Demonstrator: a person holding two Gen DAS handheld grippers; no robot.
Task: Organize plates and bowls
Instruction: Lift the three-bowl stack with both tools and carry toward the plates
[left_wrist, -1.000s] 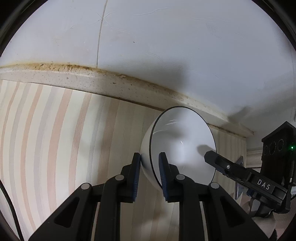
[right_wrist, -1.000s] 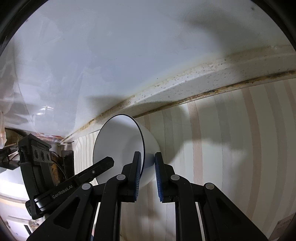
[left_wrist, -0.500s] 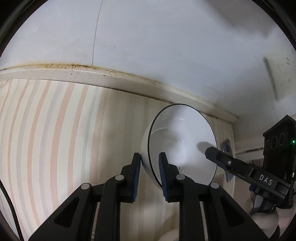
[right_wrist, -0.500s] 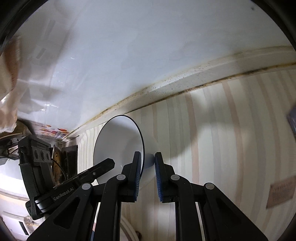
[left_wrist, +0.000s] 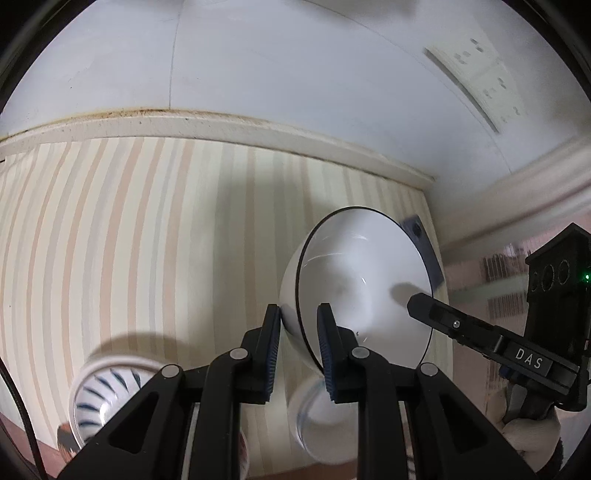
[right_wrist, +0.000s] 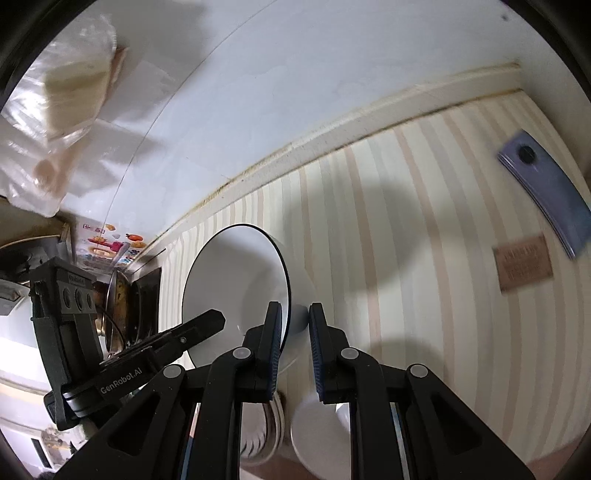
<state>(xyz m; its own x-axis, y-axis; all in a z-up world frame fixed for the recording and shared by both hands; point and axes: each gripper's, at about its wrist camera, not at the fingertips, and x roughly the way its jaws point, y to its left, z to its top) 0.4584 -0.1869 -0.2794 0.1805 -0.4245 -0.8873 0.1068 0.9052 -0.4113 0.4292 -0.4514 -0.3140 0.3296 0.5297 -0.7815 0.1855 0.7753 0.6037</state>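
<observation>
A white bowl with a thin dark rim (left_wrist: 362, 280) hangs tilted in the air above the striped table. My left gripper (left_wrist: 298, 334) is shut on its near rim, one finger inside and one outside. My right gripper (right_wrist: 294, 328) is shut on the opposite rim of the same bowl (right_wrist: 236, 280). Each gripper shows in the other's view. Below, a white bowl with blue stripes (left_wrist: 107, 391) and another white bowl (left_wrist: 321, 417) stand near the table's front edge.
The striped tablecloth (left_wrist: 147, 240) runs back to a white wall with a stained ledge. A blue-grey flat object (right_wrist: 546, 192) and a brown card (right_wrist: 522, 264) lie at the right. Plastic bags and kitchen clutter (right_wrist: 110, 295) sit at the left.
Both grippers have tipped downward with the bowl still held between them. More of the table and the bowls standing below have come into view.
</observation>
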